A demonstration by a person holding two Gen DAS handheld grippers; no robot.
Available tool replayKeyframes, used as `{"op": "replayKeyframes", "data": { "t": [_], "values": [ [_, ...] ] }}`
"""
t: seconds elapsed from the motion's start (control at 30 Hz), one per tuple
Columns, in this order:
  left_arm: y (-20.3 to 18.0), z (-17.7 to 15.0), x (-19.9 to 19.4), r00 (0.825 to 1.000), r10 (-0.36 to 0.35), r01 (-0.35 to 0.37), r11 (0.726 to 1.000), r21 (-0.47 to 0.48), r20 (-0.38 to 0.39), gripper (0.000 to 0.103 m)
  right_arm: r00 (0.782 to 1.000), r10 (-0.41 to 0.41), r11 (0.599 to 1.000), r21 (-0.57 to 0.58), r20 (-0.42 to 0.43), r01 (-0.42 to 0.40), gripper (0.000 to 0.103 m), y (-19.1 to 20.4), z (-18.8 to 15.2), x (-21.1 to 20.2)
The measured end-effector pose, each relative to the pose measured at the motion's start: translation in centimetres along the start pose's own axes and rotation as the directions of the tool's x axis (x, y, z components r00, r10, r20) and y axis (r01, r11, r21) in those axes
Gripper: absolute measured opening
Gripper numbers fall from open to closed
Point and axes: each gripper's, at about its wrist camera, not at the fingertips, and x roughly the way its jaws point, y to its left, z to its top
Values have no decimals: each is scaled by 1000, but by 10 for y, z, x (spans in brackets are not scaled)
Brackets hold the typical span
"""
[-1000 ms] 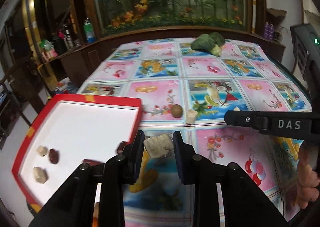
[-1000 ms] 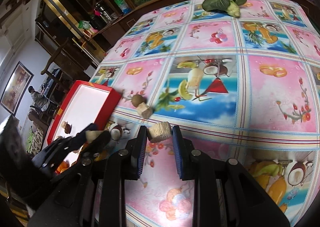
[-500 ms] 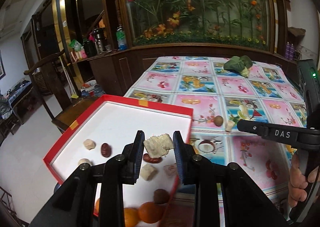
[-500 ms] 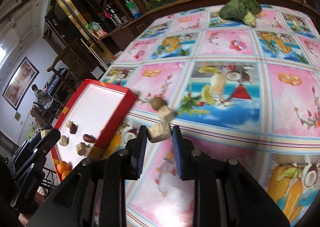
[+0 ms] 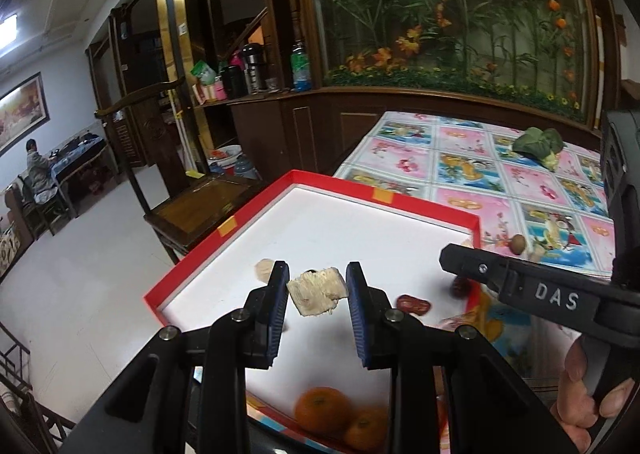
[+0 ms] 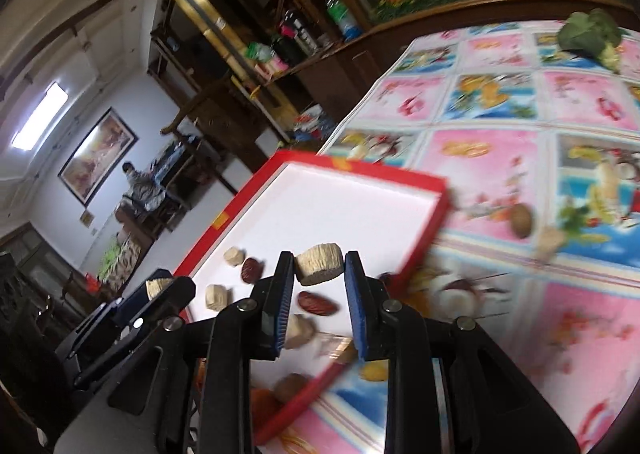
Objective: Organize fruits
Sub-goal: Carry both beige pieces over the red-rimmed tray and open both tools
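My left gripper (image 5: 317,294) is shut on a pale fibrous chunk (image 5: 317,291) and holds it above the white floor of the red-rimmed tray (image 5: 384,195). My right gripper (image 6: 318,274) is shut on a beige ridged chunk (image 6: 319,264) over the tray's near right part (image 6: 360,169). The tray holds several beige chunks (image 6: 234,256), red dates (image 6: 316,302) and two oranges (image 5: 322,410). A brown round fruit (image 6: 521,220) and a beige chunk (image 6: 551,240) lie on the tablecloth right of the tray. The right gripper's arm shows in the left wrist view (image 5: 520,286).
A green leafy vegetable (image 5: 538,141) lies at the far side of the flowered tablecloth (image 6: 500,101). A wooden chair (image 5: 200,205) stands left of the table beyond the tray. The tray overhangs the table's left edge.
Both grippers have moved left from over the tablecloth to above the tray, each still carrying its chunk.
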Motion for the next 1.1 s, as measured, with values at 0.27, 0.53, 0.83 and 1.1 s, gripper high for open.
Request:
{"op": "replayKeyframes", "data": {
  "t": [0.27,0.53,0.83,1.1],
  "values": [
    [10,-4,13,999,49,-50,999,-20,-18,28,999,24,996,-90,-25,-26,28,13,-6,13],
    [8,-9,19,997,64,-64,998,-11,-36,28,999,15,992,-123,-36,-19,28,9,-8,17],
    [10,-11,20,997,69,-69,998,-12,-44,28,999,2,986,-165,-50,-10,28,15,-17,17],
    [13,-14,25,996,73,-74,997,-17,-57,28,998,-10,981,-193,-68,-4,28,19,-21,21]
  ]
}}
